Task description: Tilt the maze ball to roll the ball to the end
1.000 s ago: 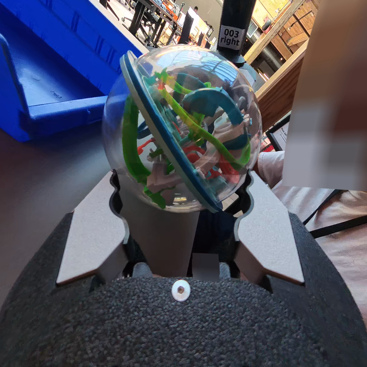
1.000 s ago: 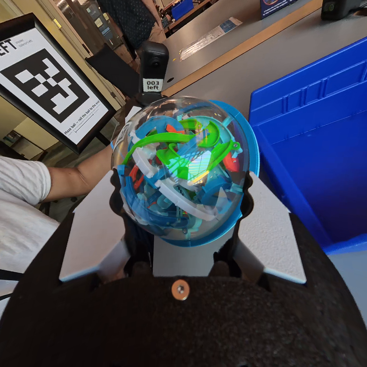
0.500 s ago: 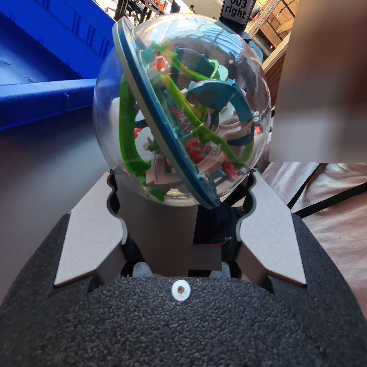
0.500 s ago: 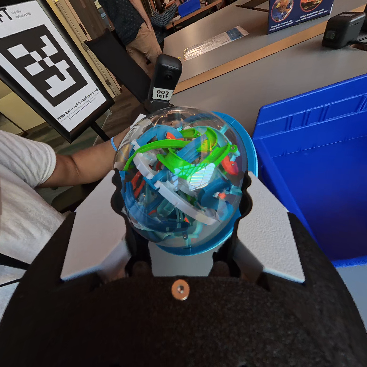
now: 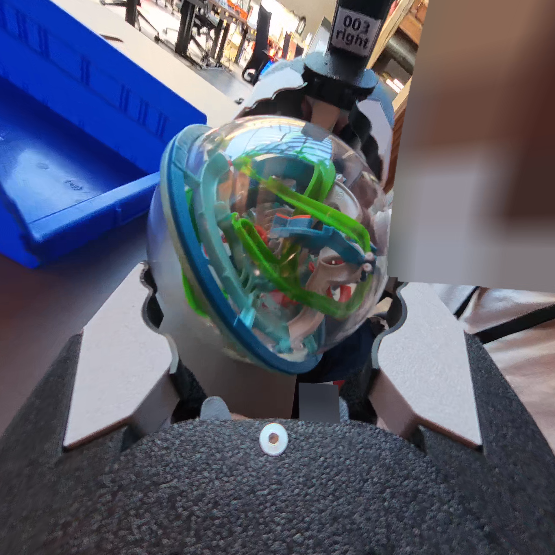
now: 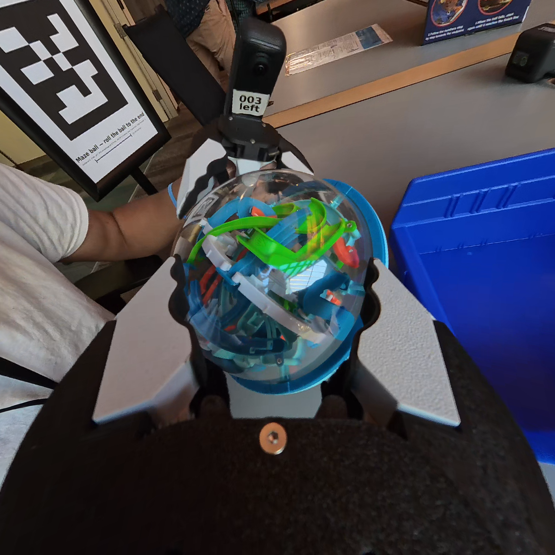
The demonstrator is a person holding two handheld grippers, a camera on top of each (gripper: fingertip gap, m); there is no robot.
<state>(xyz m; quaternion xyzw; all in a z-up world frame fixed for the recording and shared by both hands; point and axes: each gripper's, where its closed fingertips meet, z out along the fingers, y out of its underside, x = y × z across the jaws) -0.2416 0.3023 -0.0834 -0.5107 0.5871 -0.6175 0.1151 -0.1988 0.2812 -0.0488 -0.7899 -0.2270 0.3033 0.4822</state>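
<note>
I had the maze ball up off the grey table, beside the blue plastic bin with its ribbed, moulded walls. It was a clear, glossy plastic sphere with a blue rim around its middle, packed with curved tracks in bright green, blue, pale teal, white and orange-red. The shell threw back window glare. The right gripper was clamped on it. Its matte, grainy white fingers ended in dark wavy pads that pressed against both sides of the shell. The left gripper faced it from the far side with its fingers spread wide around the sphere. They did not look clamped, and a sliver of space showed at one pad. Both gripper bodies were covered in coarse, pebbly black foam with a single metal screw at the centre. A black camera stood on each gripper, and each carried a small white sticker with a short number and a side word in black print. Behind a bare forearm and a white ribbed sleeve stood a black-framed sign. It had a large black-and-white square marker and a line of small text beneath. On the further table lay a printed sheet and a dark blue printed box, whose lettering was too small for me to read.
</note>
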